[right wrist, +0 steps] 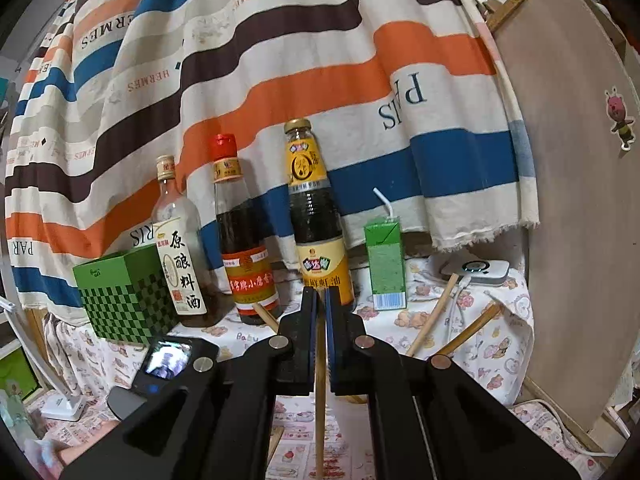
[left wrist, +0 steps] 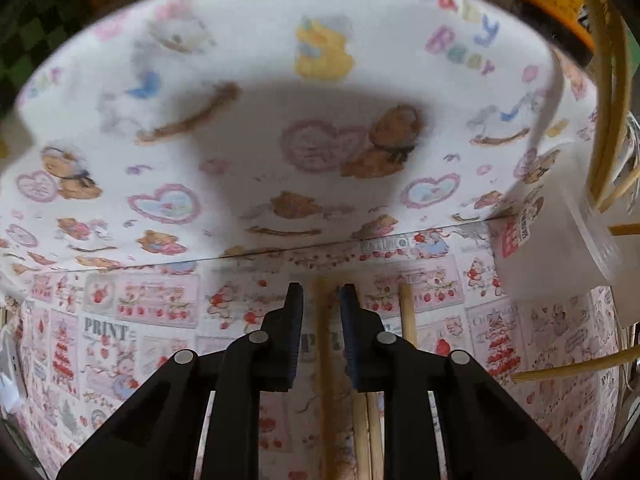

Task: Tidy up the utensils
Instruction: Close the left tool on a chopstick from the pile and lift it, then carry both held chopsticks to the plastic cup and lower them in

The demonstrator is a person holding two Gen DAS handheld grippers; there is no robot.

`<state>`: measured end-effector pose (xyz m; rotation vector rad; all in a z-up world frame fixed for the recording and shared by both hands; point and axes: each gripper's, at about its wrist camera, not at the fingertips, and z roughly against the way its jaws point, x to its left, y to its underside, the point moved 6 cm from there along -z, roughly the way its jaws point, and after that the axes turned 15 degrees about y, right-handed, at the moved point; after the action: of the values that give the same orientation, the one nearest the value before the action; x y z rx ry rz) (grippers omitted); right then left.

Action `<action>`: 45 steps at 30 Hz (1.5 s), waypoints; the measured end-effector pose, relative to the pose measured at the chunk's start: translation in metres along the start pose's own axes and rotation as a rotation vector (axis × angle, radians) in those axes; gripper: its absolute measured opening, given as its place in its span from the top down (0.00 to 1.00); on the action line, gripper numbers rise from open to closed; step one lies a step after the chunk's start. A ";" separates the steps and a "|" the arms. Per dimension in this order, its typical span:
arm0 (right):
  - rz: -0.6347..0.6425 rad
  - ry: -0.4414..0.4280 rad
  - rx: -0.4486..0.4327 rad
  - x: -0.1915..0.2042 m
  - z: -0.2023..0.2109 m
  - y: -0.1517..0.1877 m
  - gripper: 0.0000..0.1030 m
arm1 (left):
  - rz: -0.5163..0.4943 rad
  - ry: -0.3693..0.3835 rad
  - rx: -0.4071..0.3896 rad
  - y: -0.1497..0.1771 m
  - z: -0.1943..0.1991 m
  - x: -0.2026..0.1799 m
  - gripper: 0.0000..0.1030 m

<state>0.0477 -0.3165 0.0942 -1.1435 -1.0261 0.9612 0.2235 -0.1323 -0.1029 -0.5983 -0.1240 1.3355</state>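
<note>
Pale wooden chopstick [left wrist: 322, 344] lies on the patterned pink tabletop [left wrist: 120, 320], between the nearly closed jaws of the left hand-held gripper [left wrist: 321, 296]; contact unclear. Centre the stick and close fully before lifting. This gripper pitches steeply down. Right hand-held gripper [right wrist: 321, 300], held level, clamps another wooden chopstick [right wrist: 320, 400].

Table under printed cloth [right wrist: 500, 364]: three sauce bottles [right wrist: 248, 236], checkered green box [right wrist: 124, 300], green juice carton [right wrist: 386, 264], loose chopsticks [left wrist: 407, 308].
</note>
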 end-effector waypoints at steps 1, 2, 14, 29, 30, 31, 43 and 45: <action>-0.006 -0.001 0.001 -0.002 0.000 -0.001 0.95 | 0.001 -0.038 0.004 0.000 -0.003 0.002 0.83; -0.016 -0.011 0.008 -0.004 -0.001 -0.002 0.95 | -0.005 -0.062 0.003 0.000 -0.004 0.004 0.83; -0.056 -0.004 0.021 -0.019 -0.006 -0.004 0.95 | -0.026 -0.036 0.068 -0.016 -0.005 0.004 0.94; -0.134 -0.030 0.024 -0.030 -0.005 -0.004 0.95 | -0.037 0.040 -0.529 -0.035 0.247 -0.035 0.94; -0.142 -0.036 0.021 -0.031 -0.004 -0.005 0.95 | -0.038 0.043 -0.562 -0.032 0.259 -0.038 0.94; -0.160 -0.050 0.021 -0.033 -0.003 -0.006 0.95 | -0.046 0.048 -0.593 -0.030 0.269 -0.040 0.94; -0.370 0.028 0.117 -0.087 -0.034 0.007 0.95 | -0.078 0.168 -0.634 -0.024 0.269 -0.073 0.94; -0.406 0.002 0.129 -0.091 -0.034 0.006 0.95 | -0.068 0.198 -0.625 -0.027 0.267 -0.075 0.94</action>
<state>0.0566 -0.4112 0.0718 -0.7885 -1.1235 0.6894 0.1173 -0.1161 0.1544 -1.2373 -0.4038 1.1563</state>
